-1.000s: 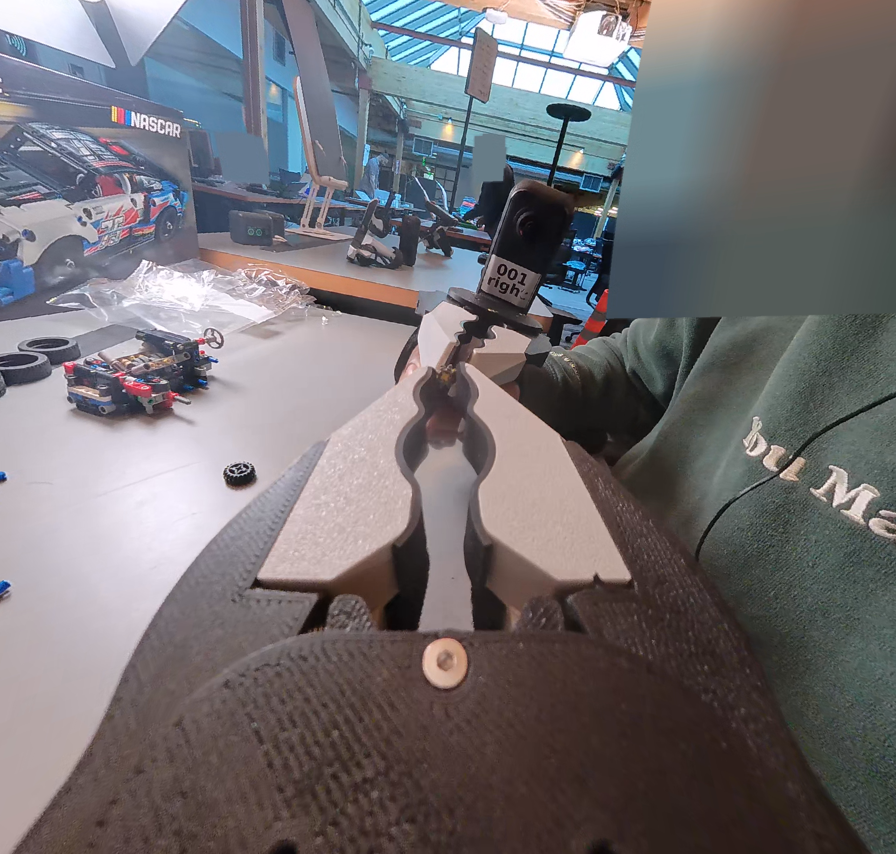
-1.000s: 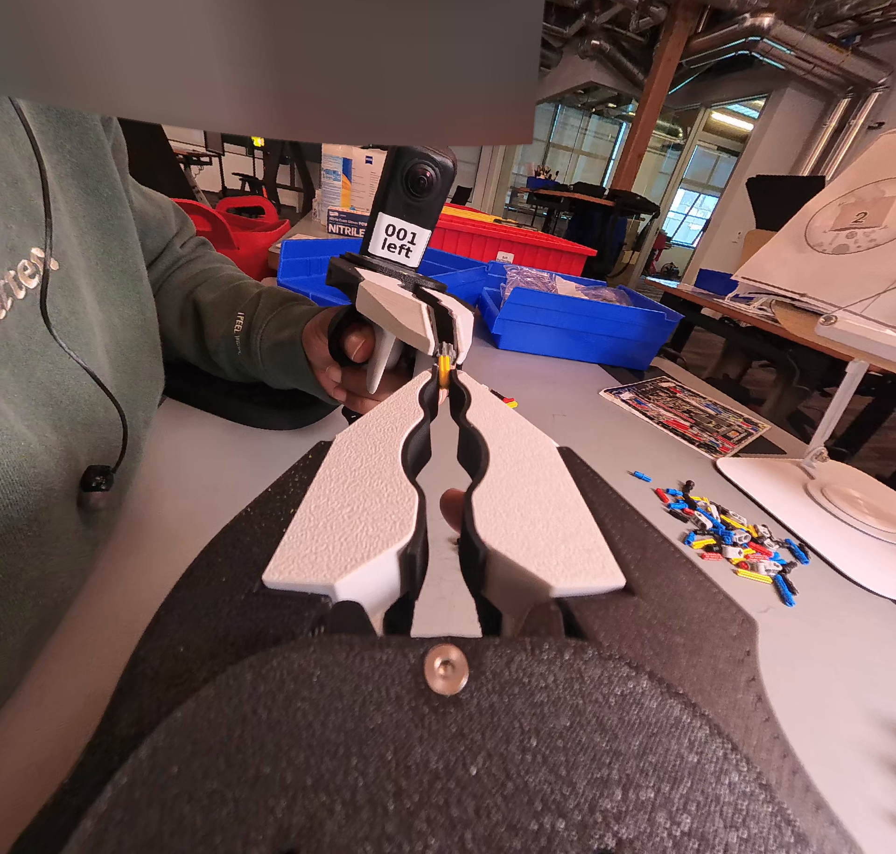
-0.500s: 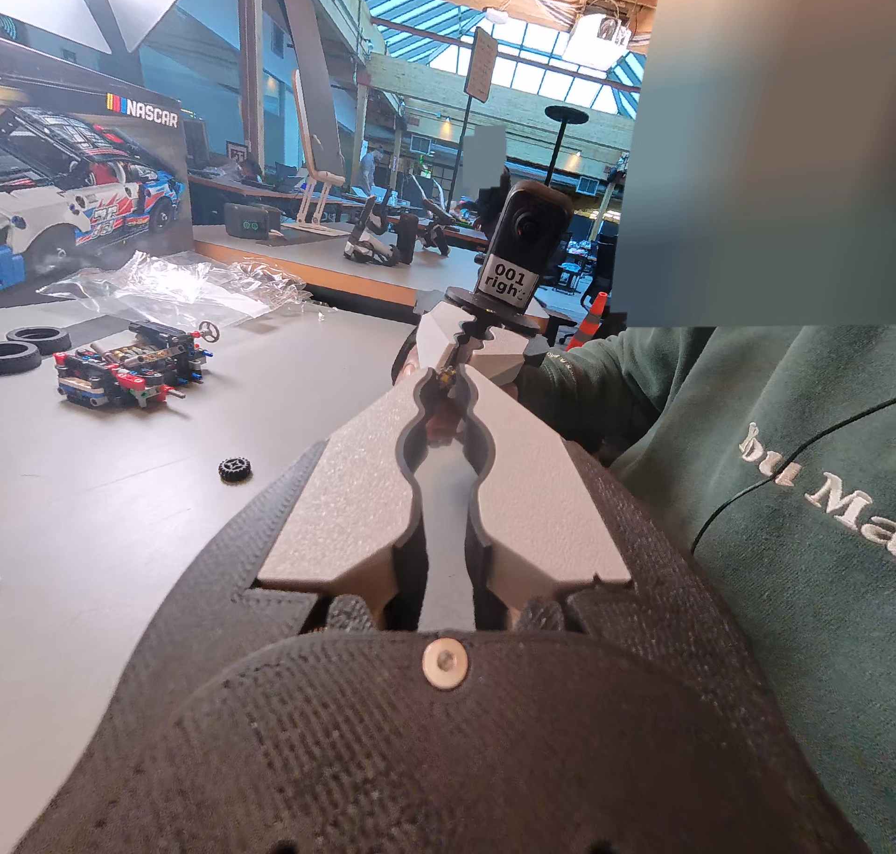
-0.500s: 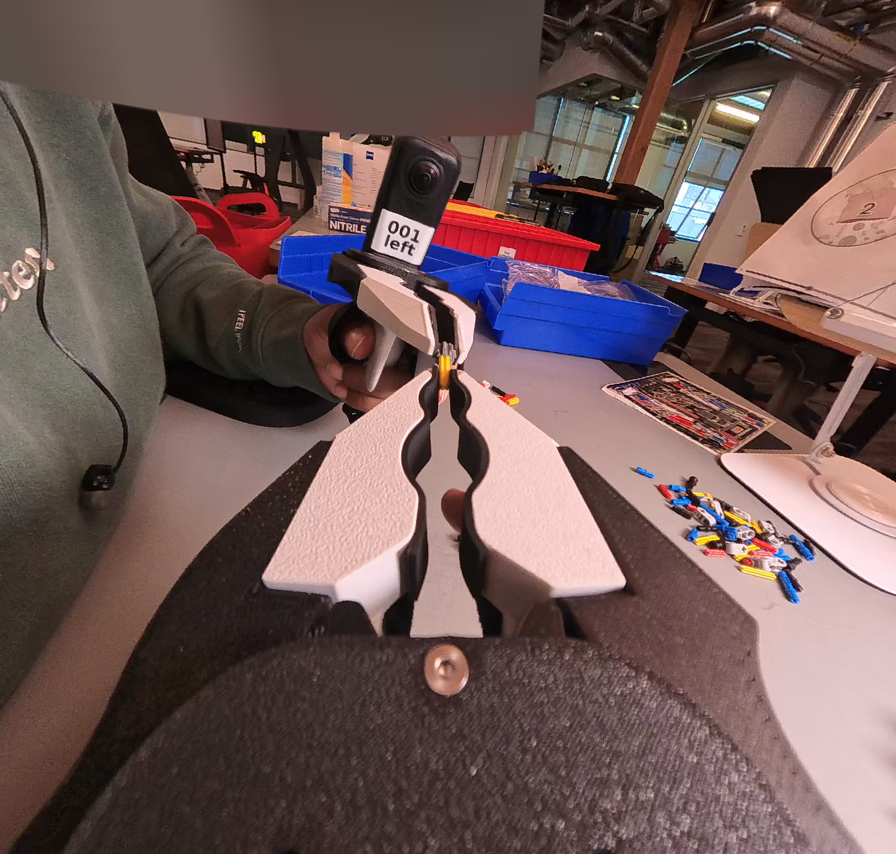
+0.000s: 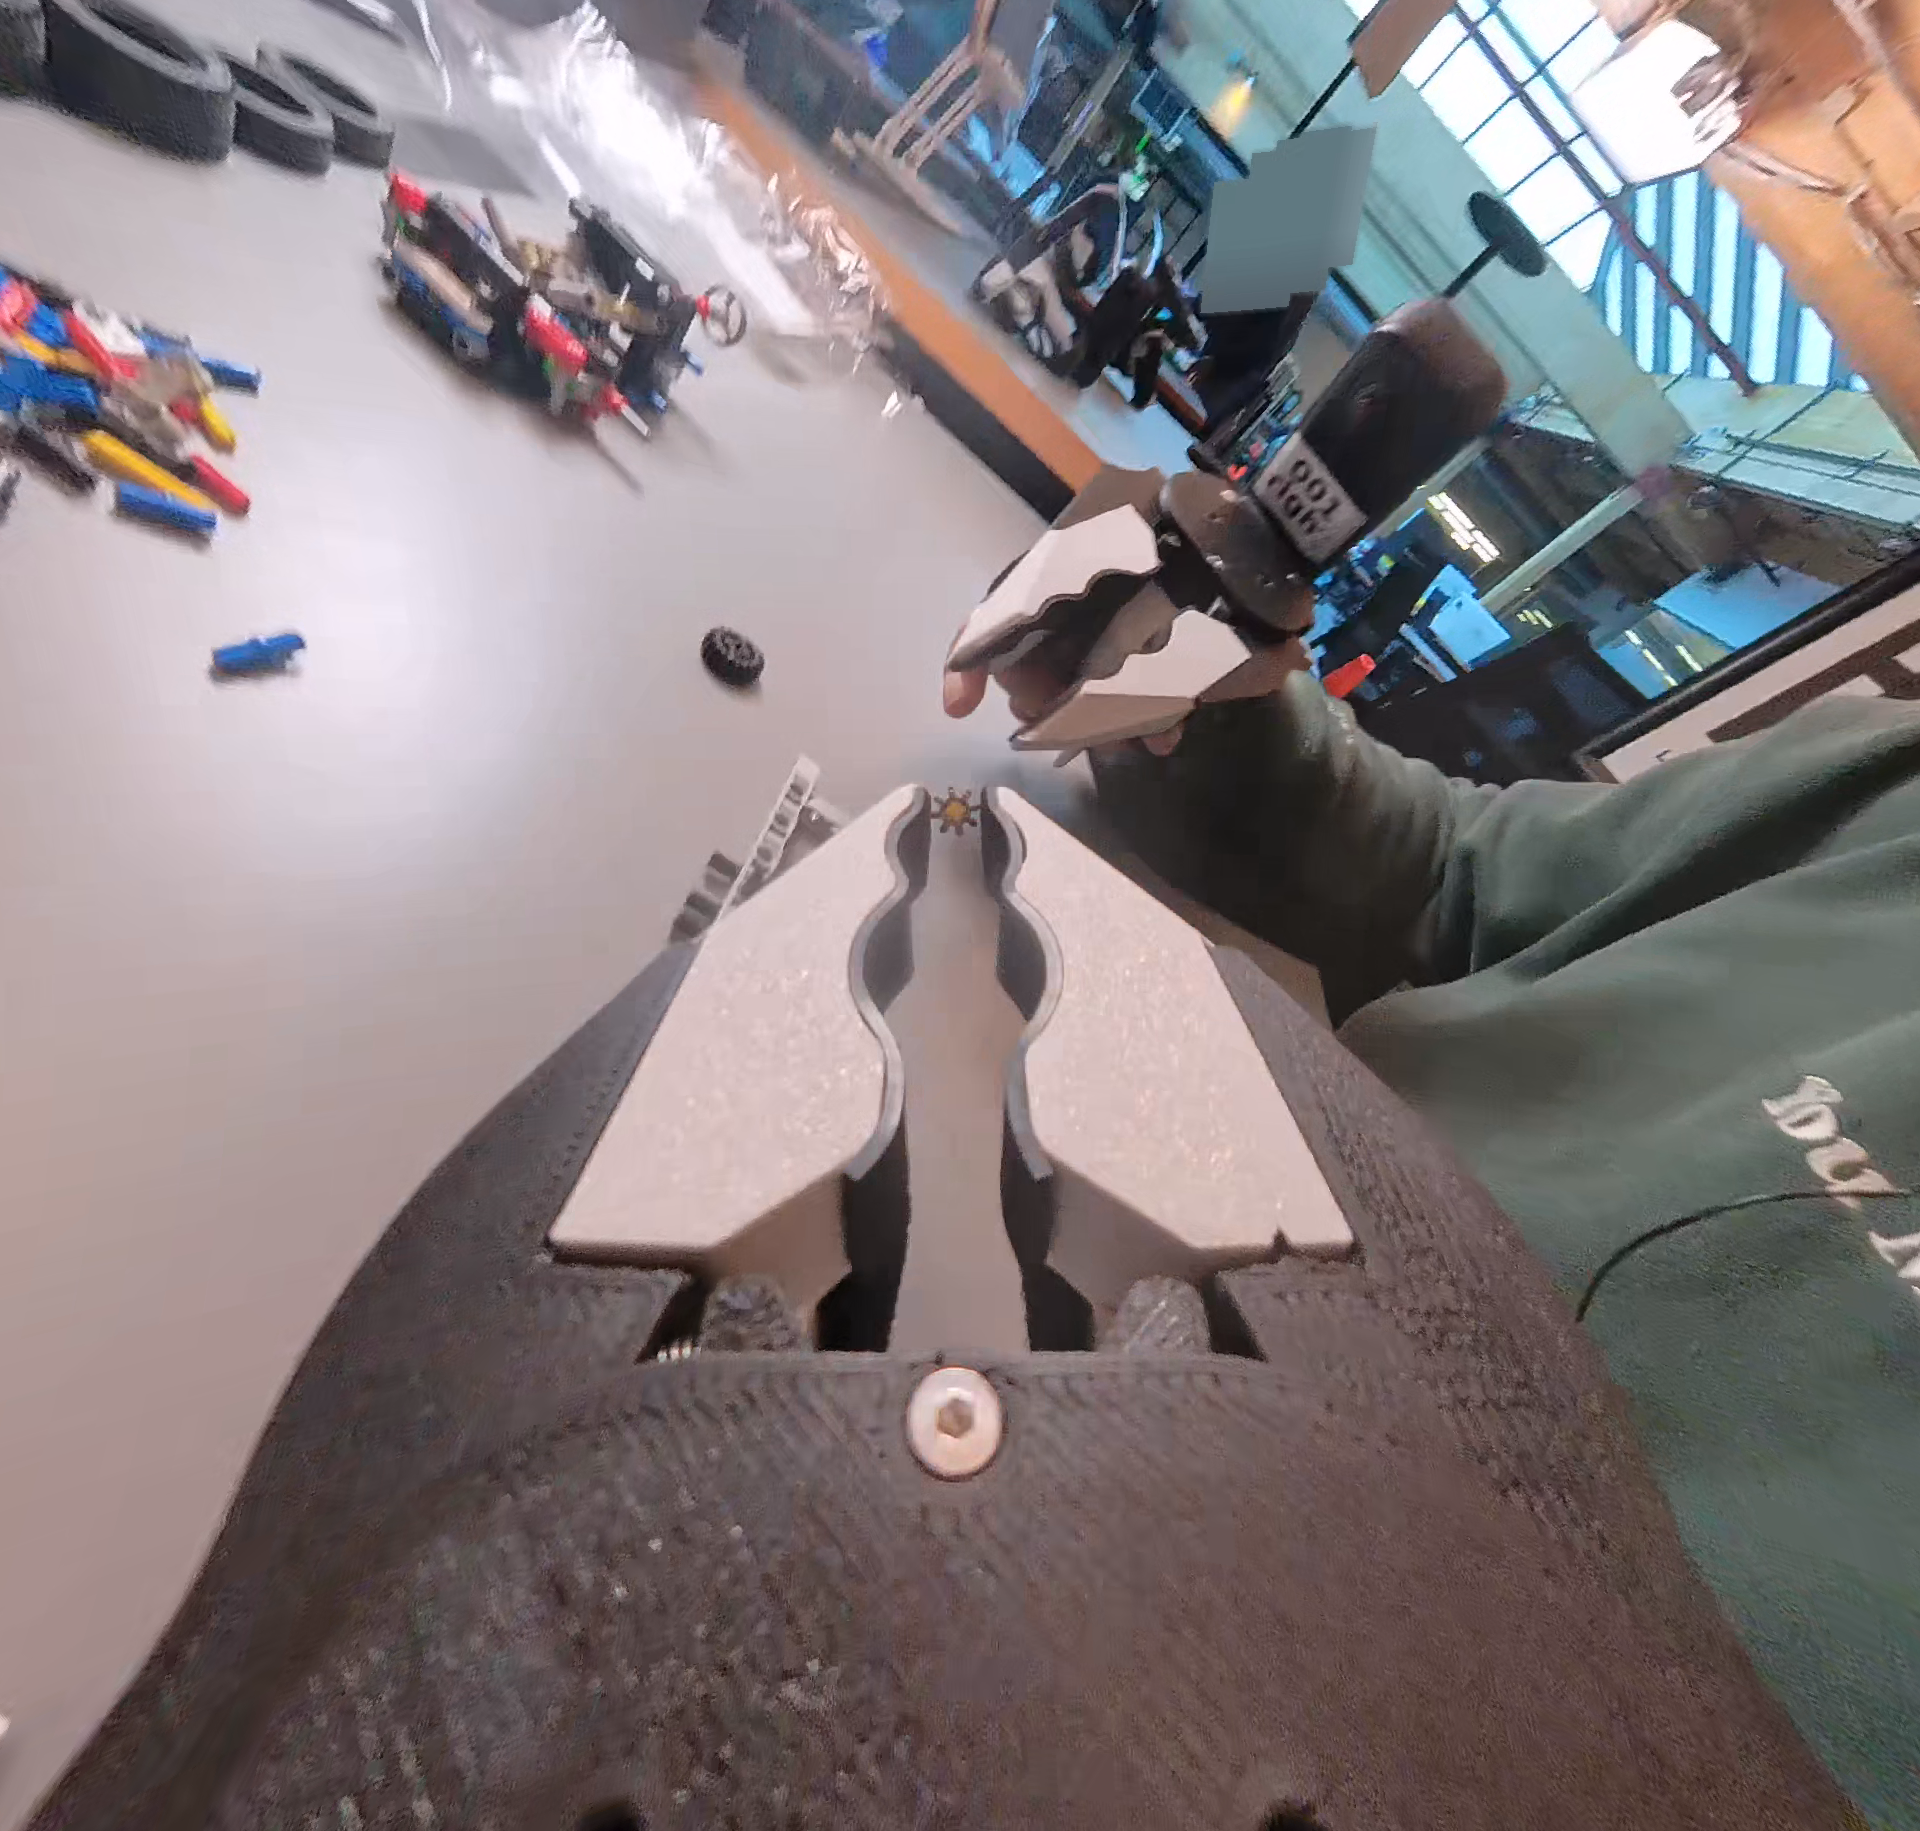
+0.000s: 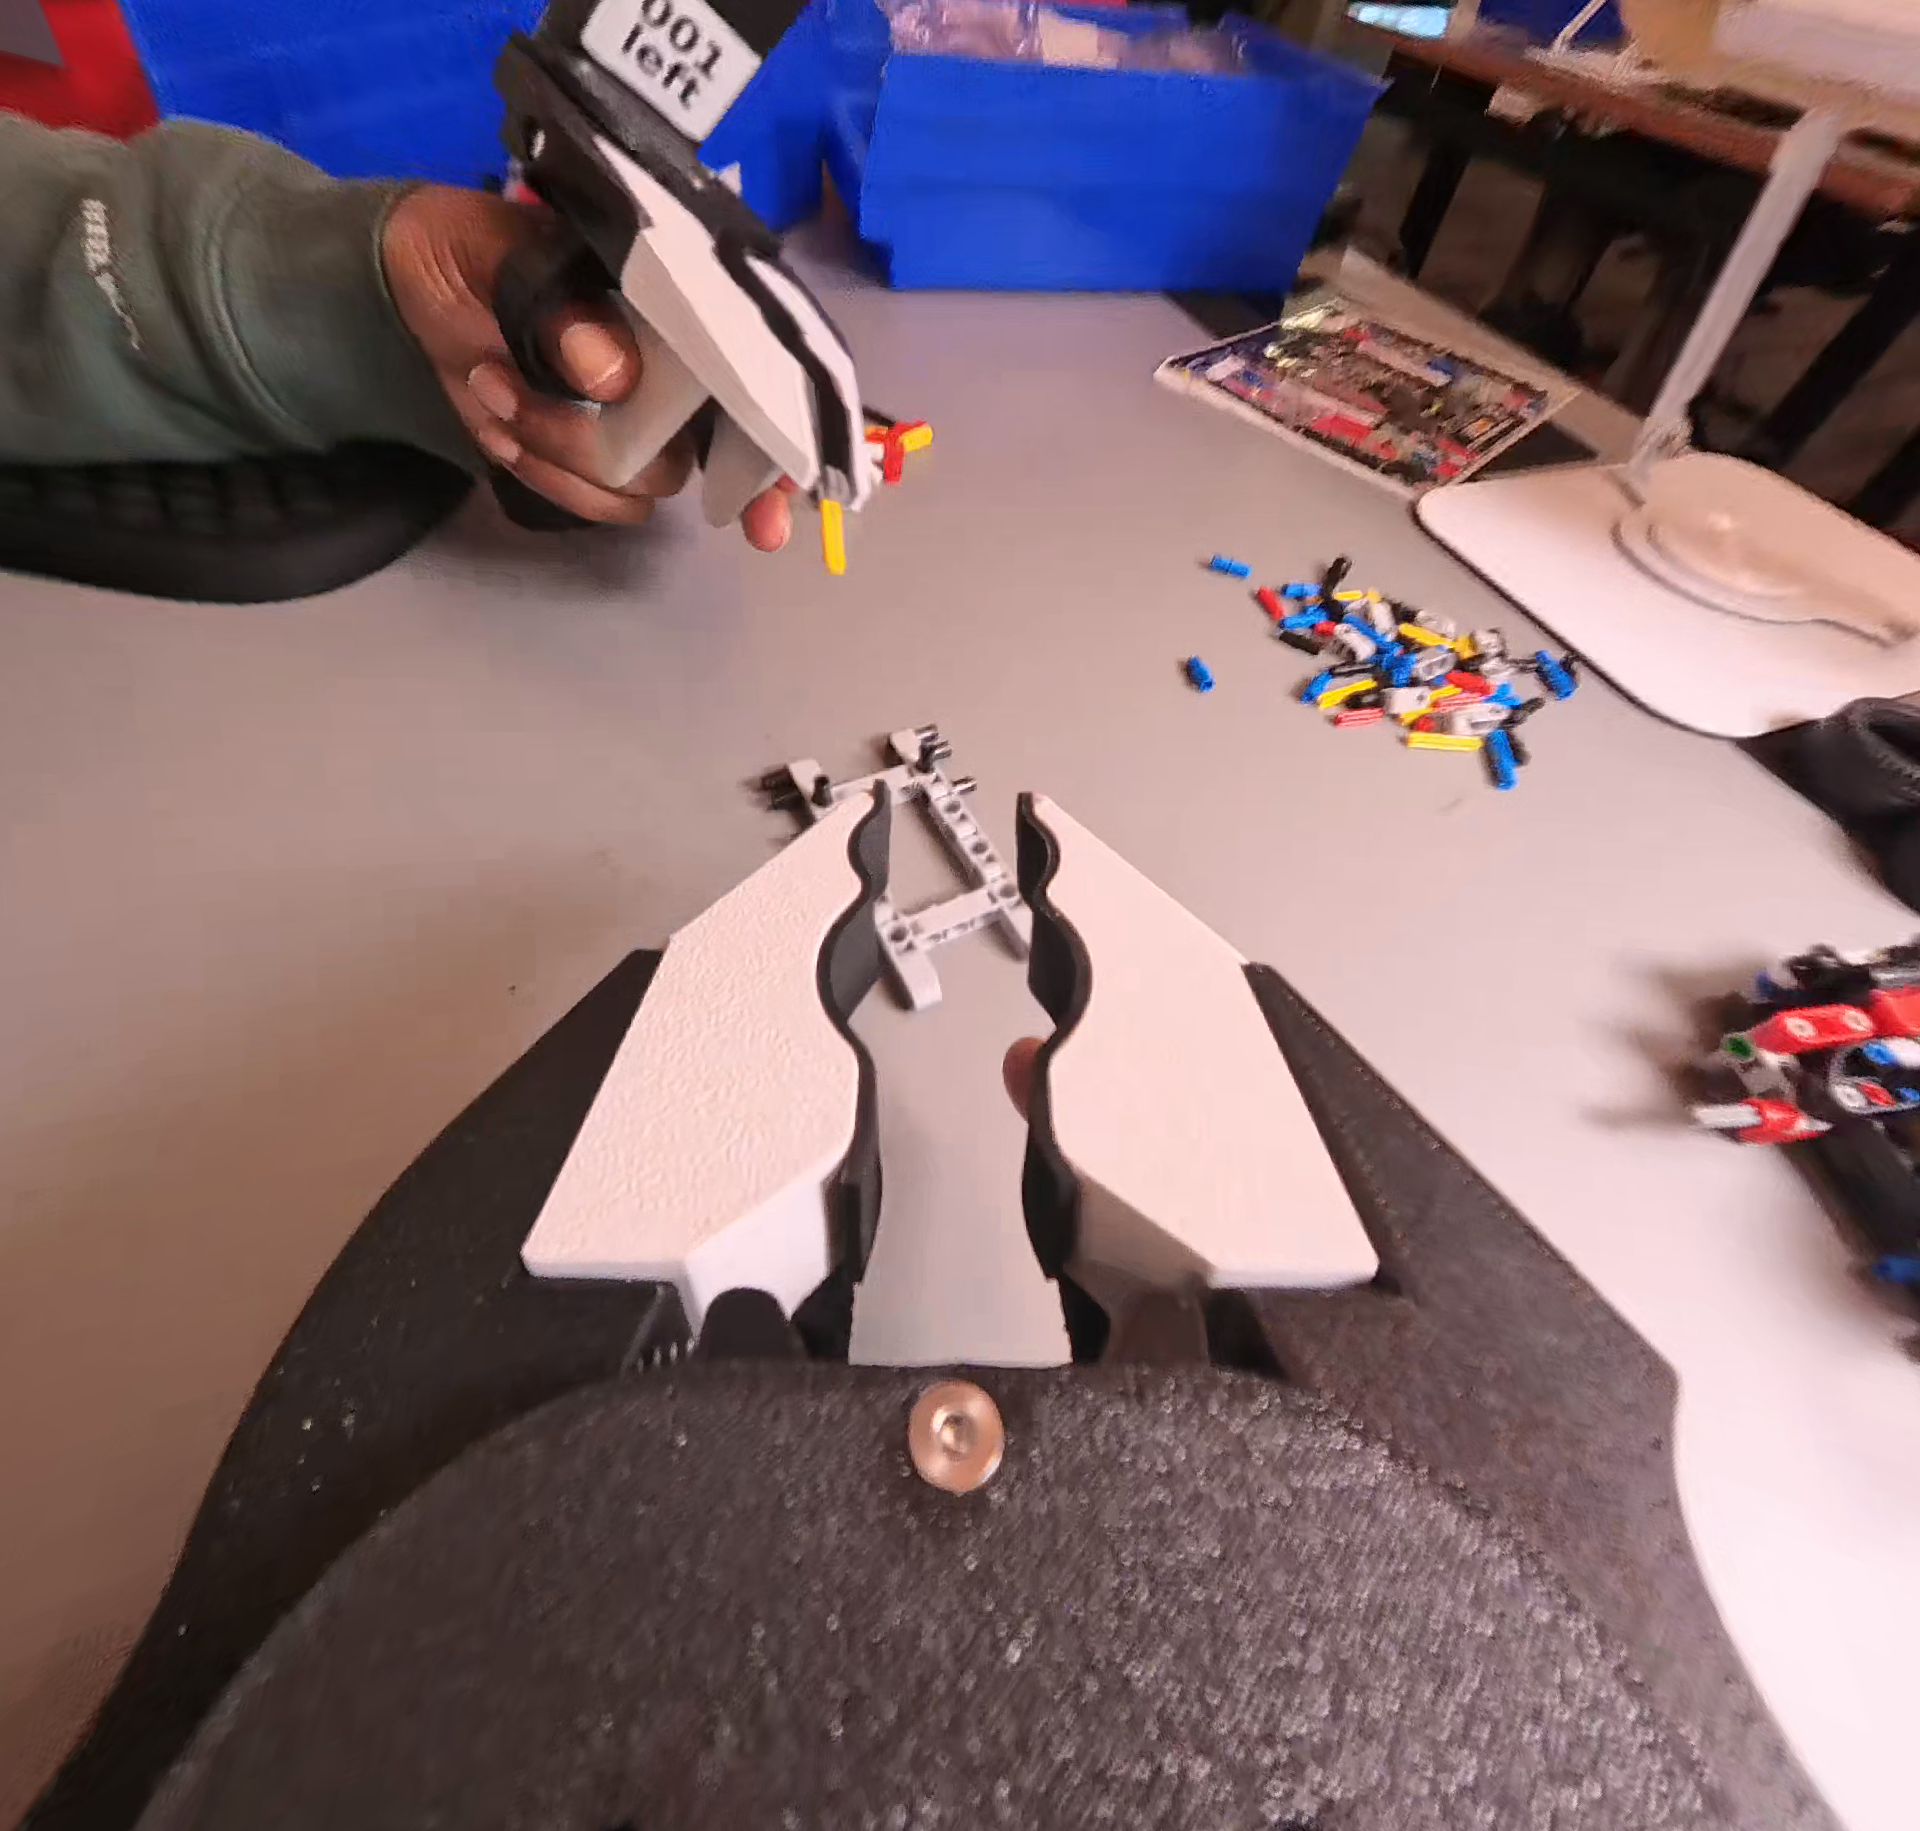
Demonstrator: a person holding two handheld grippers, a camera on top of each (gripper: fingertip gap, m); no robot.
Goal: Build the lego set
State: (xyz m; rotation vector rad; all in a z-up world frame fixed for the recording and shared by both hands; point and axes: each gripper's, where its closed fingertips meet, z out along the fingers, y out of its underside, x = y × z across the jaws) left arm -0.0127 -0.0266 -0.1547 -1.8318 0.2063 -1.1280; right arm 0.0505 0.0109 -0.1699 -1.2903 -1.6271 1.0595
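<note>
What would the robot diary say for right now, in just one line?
left gripper: shut on yellow axle, above table | right gripper: open over grey frame | loose pieces: untouched

Each gripper has two pale grey, grainy, wedge-shaped fingers (image 5: 748,1033) with wavy black inner linings; behind the jaws sits a coarse black printed body (image 6: 935,1594) with one silver hex screw (image 6: 954,1438) on its midline; a black camera (image 5: 1382,431) bearing a white label stands above the right gripper (image 5: 1023,685); the sleeve (image 5: 1558,898) is dark green with pale lettering.
</note>
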